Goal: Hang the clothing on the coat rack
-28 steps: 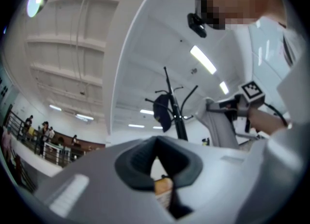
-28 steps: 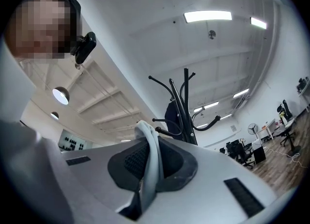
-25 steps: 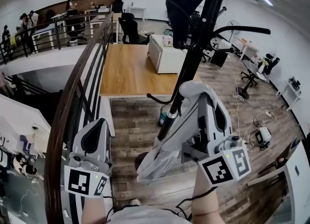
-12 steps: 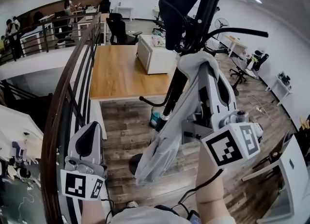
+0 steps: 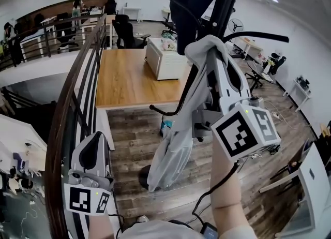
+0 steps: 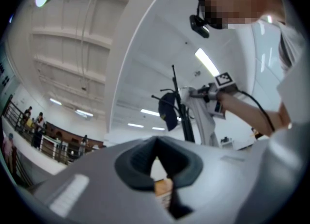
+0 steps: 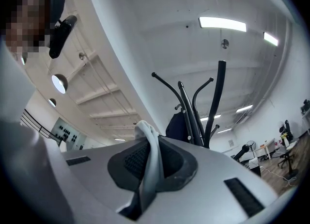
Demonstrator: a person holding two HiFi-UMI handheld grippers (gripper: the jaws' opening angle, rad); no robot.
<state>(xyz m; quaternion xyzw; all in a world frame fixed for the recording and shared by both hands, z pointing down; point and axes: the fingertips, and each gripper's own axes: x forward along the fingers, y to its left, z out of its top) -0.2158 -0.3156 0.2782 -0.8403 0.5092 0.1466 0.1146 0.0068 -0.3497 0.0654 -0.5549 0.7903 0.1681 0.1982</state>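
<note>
Head view: finds the grey clothing (image 5: 178,145) strung top to bottom, long axis near upright, upper end raised beside the black coat rack (image 5: 222,5) pole, lower end dangling above the wood floor (image 5: 134,129). Right gripper view: shows the right tongs (image 7: 150,152) clamped on a fold of it. Left tongs (image 6: 156,150) pressed together, holding nothing, low beside the railing (image 5: 77,93).

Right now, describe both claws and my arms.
Both the left claw and right claw are smooth pale-grey shells with black padded jaws. Each carries a white marker cube printed with black squares. A black cable trails from the right one. Forearms show no sleeves.
</note>
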